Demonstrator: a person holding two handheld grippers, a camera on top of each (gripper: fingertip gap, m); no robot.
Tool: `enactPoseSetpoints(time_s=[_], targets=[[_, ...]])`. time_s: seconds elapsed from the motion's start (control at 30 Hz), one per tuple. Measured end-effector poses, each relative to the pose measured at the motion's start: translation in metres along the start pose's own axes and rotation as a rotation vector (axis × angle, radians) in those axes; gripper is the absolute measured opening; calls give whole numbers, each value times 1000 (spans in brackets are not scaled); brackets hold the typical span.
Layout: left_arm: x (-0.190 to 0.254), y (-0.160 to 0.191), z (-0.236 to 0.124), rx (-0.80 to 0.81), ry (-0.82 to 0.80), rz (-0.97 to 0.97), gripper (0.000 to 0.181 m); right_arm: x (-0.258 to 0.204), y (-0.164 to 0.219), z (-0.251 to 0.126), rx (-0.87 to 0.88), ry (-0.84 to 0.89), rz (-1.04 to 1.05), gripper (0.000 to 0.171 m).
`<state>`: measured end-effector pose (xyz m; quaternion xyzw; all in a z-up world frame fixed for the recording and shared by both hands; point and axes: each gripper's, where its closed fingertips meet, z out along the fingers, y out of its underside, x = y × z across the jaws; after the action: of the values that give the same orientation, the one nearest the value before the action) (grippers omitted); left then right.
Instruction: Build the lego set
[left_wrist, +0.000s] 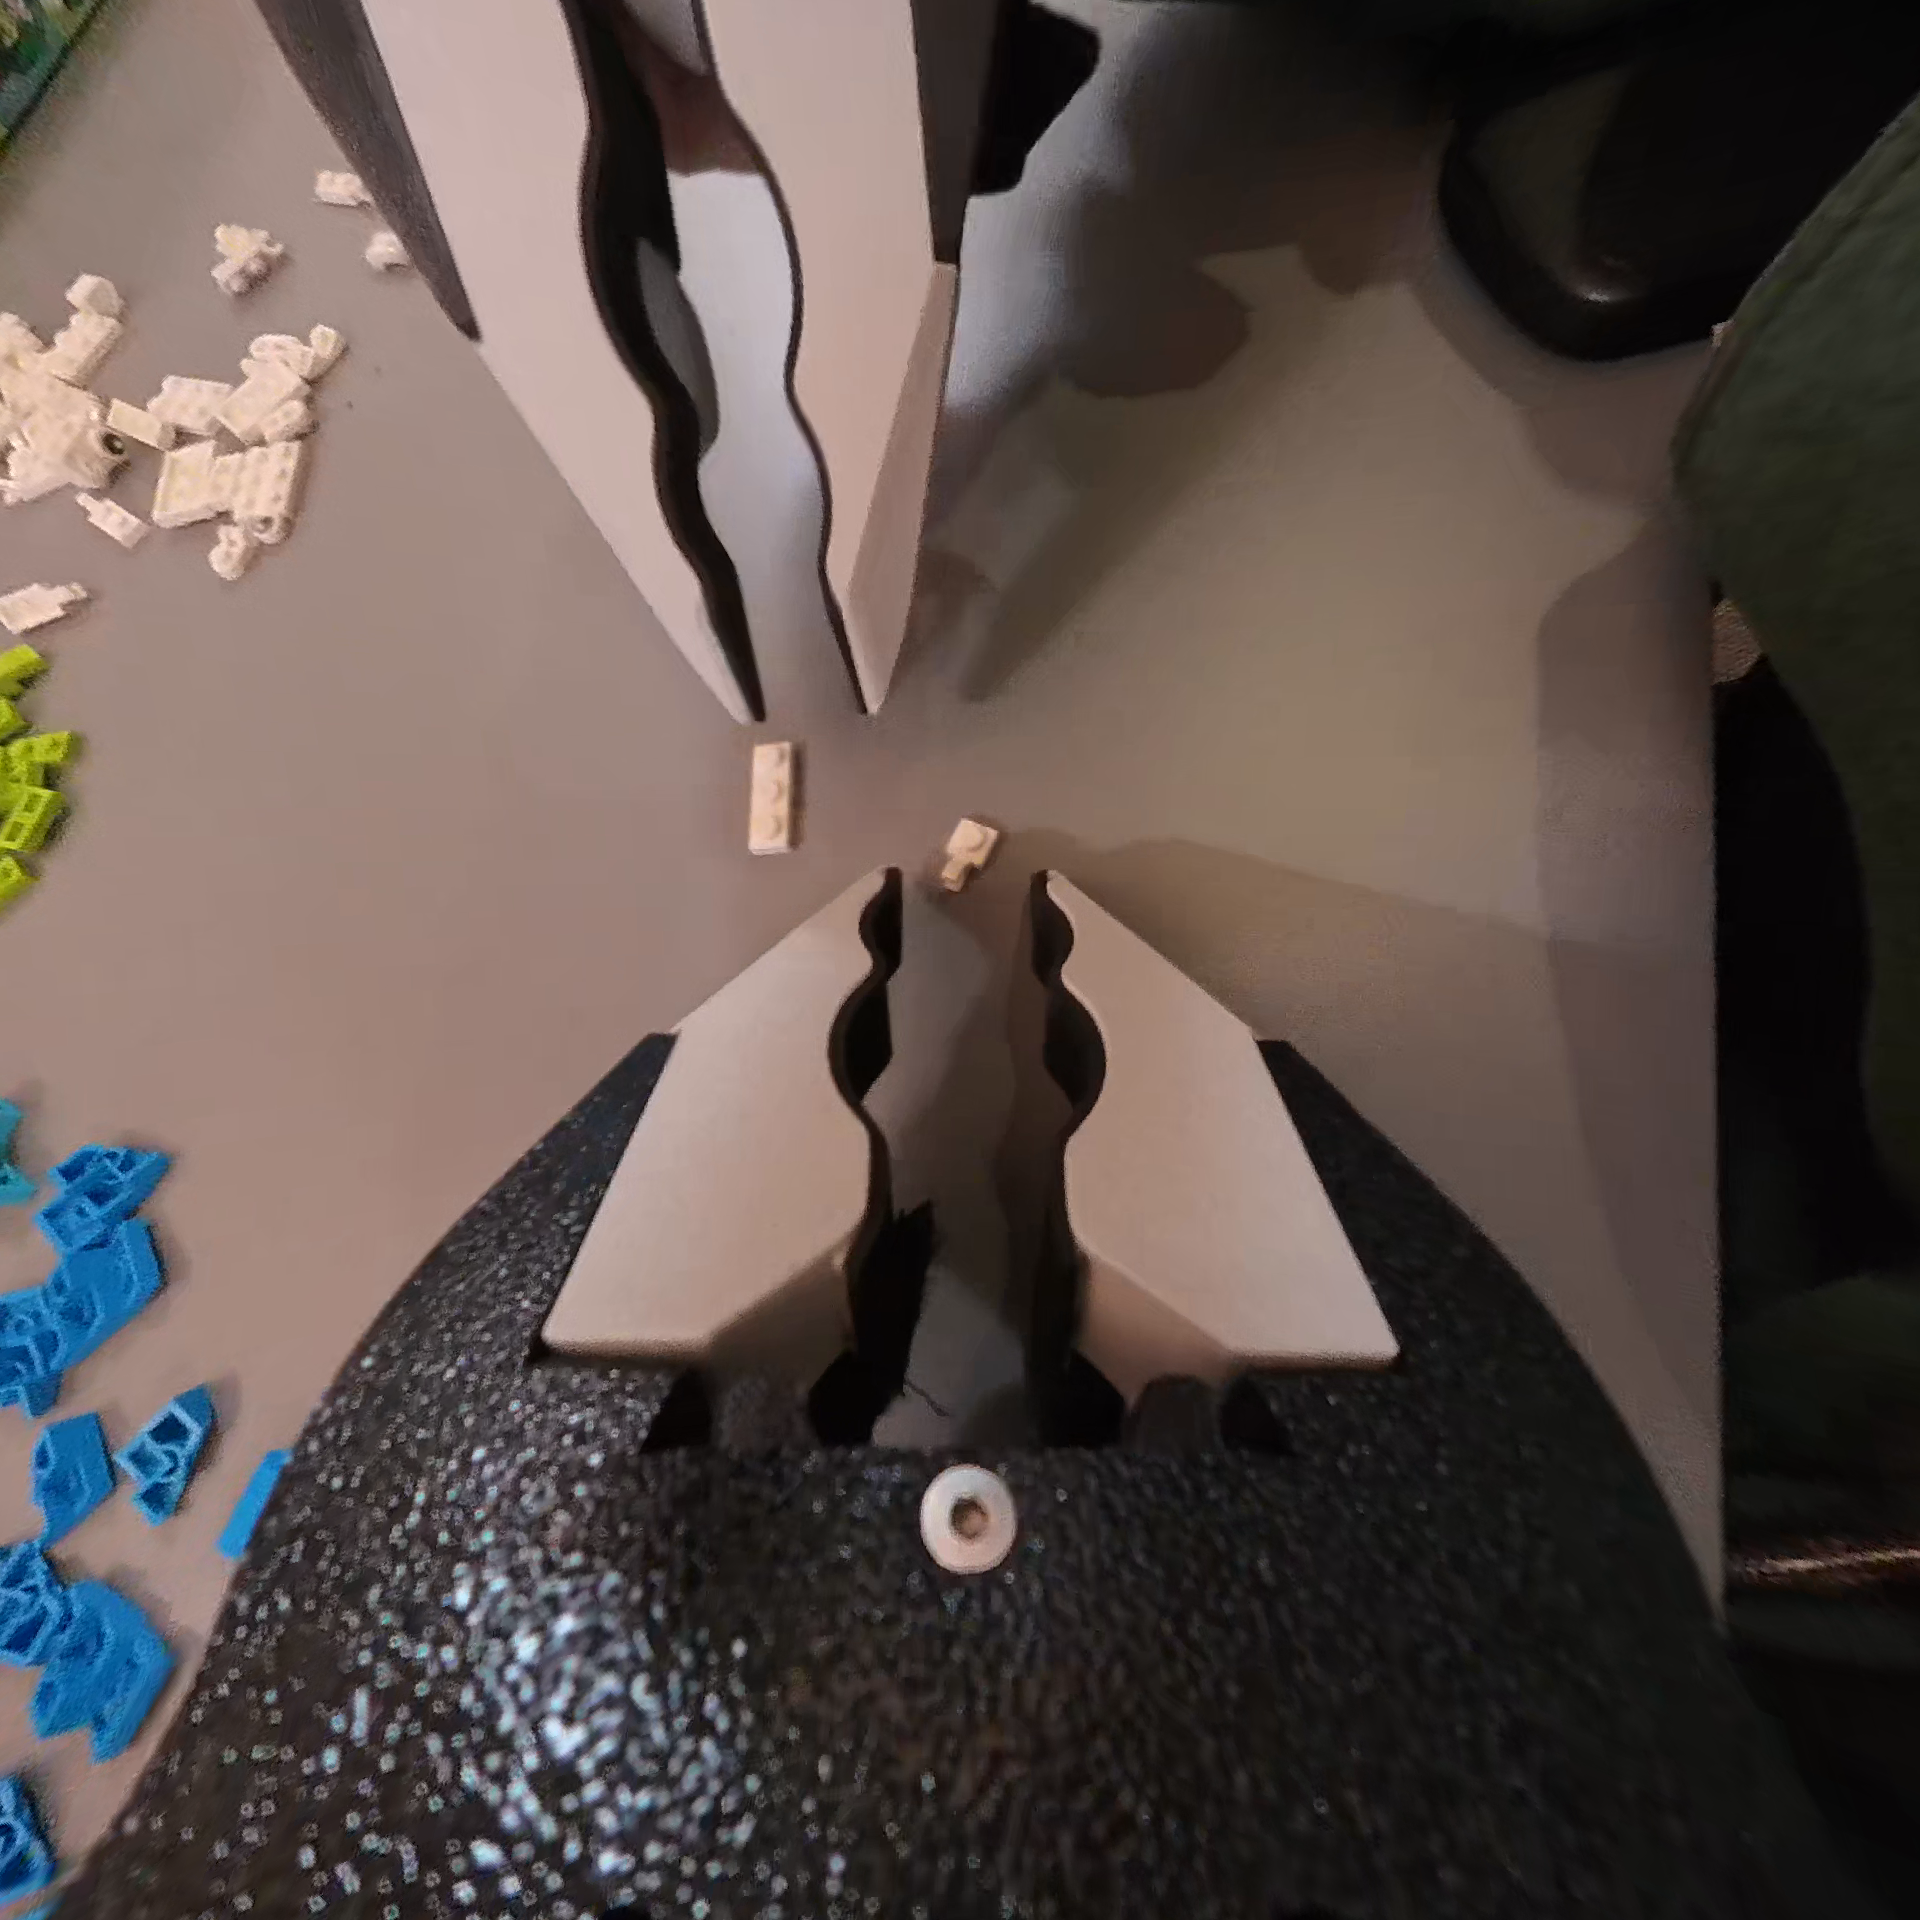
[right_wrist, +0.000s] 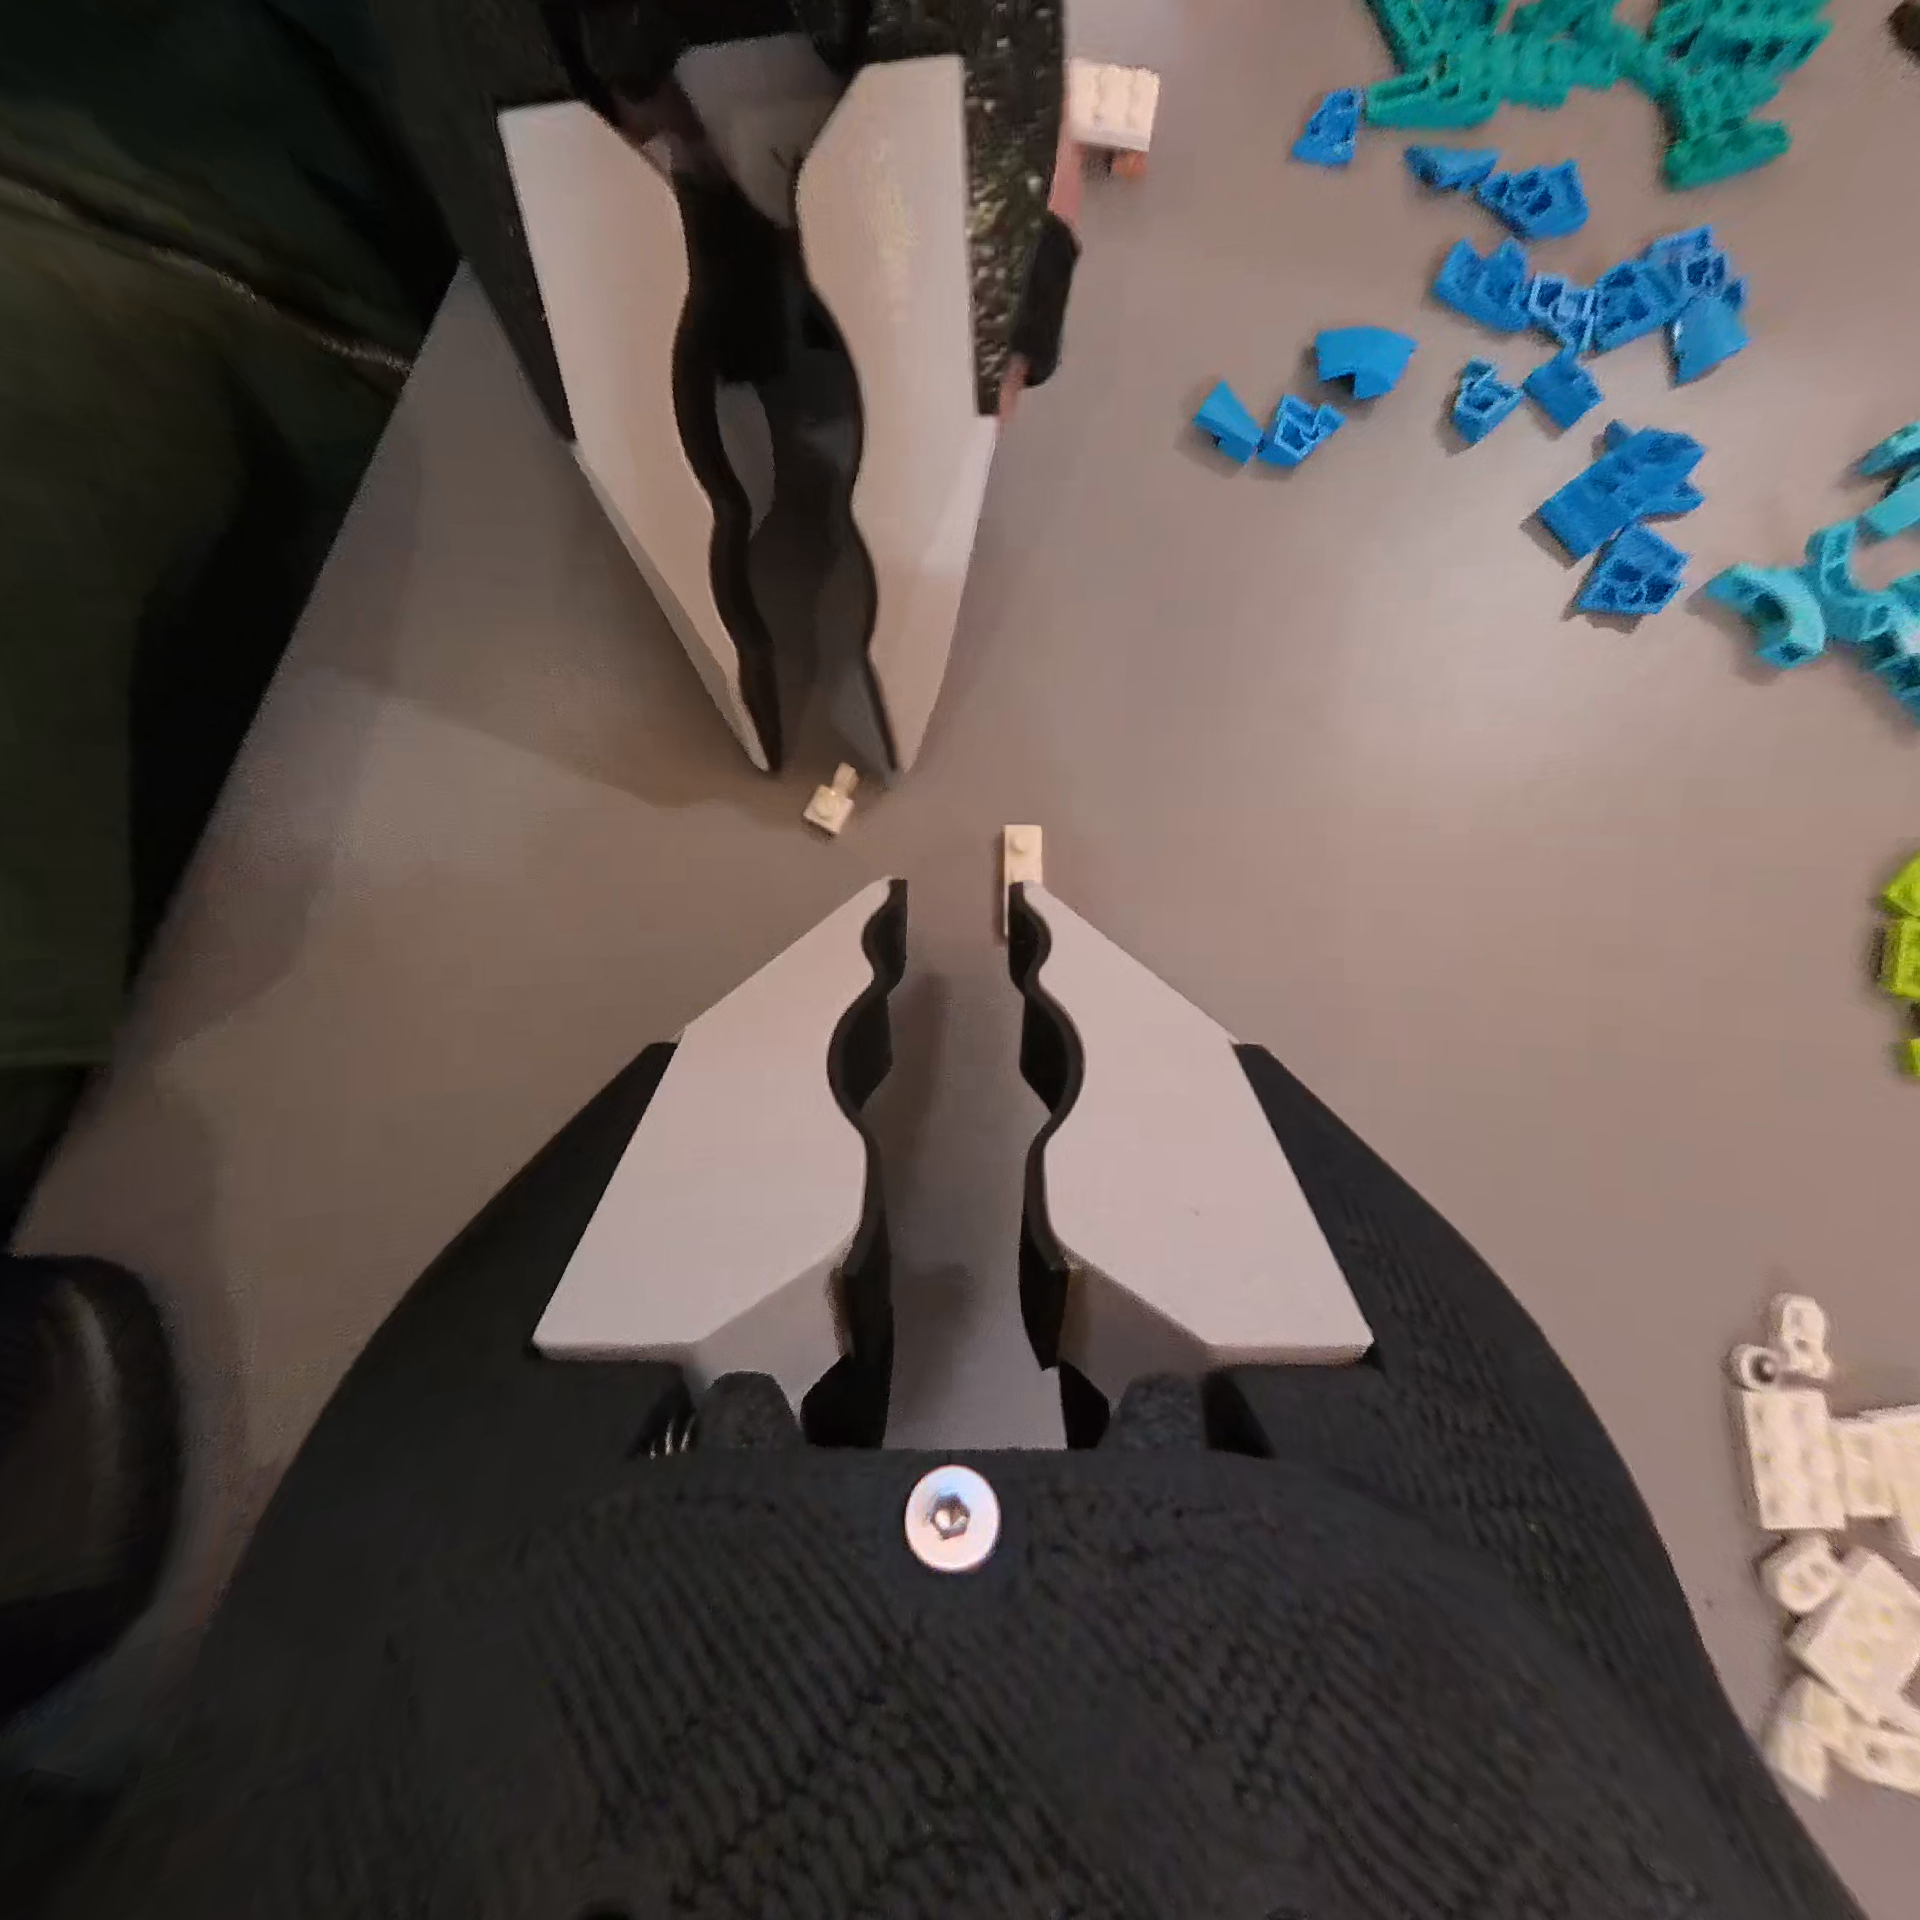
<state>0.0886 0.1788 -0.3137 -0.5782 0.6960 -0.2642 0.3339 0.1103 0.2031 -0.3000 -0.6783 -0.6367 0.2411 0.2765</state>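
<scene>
Your left hand-held gripper (left_wrist: 966, 883) hangs just above the grey worktop (left_wrist: 468, 935) with its fingers spread and nothing between them. Just off its fingertips lies a small white clip piece (left_wrist: 964, 854), a single-stud plate with a short prong on one end, tilted slightly and resting on the worktop in line with the gap between the fingers. Beside it, a little to the left in this view, lies a white two-stud plate (left_wrist: 775, 798), flat, studs up, apart from the clip piece.

Your right hand-held gripper (right_wrist: 956, 888) faces the left one tip to tip, also spread and empty. In the right wrist view its right finger (right_wrist: 1122, 1091) covers the near end of the two-stud plate (right_wrist: 1020, 852); you cannot tell whether it touches it. The clip piece (right_wrist: 831, 805) sits across from it, right at the tips of the other gripper.

Farther out, sorted heaps of loose pieces lie on the worktop: white pieces (left_wrist: 156, 426), lime-green pieces (left_wrist: 26, 790) and blue pieces (left_wrist: 83, 1351) along the left edge of the left wrist view, with teal pieces (right_wrist: 1579, 73) at the top of the right wrist view. A dark green sleeve (left_wrist: 1808, 499) lies along the worktop's edge.
</scene>
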Motion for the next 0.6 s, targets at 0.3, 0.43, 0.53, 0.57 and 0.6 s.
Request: enactPoseSetpoints(time_s=[0.3, 0.43, 0.53, 0.57, 0.6], targets=[[0, 0, 2, 15, 115, -16, 13, 6, 1, 4, 161, -48, -9, 28], [-1, -1, 4, 19, 120, -16, 7, 7, 7, 12, 122, -24, -27, 26], [0, -1, 4, 20, 130, 0, 4, 7, 7, 15, 119, -23, -21, 23], [1, -2, 5, 19, 130, 5, 3, 7, 7, 15, 121, -21, -20, 22], [1, -2, 5, 18, 130, 10, 2, 7, 7, 15, 121, -21, -20, 22]])
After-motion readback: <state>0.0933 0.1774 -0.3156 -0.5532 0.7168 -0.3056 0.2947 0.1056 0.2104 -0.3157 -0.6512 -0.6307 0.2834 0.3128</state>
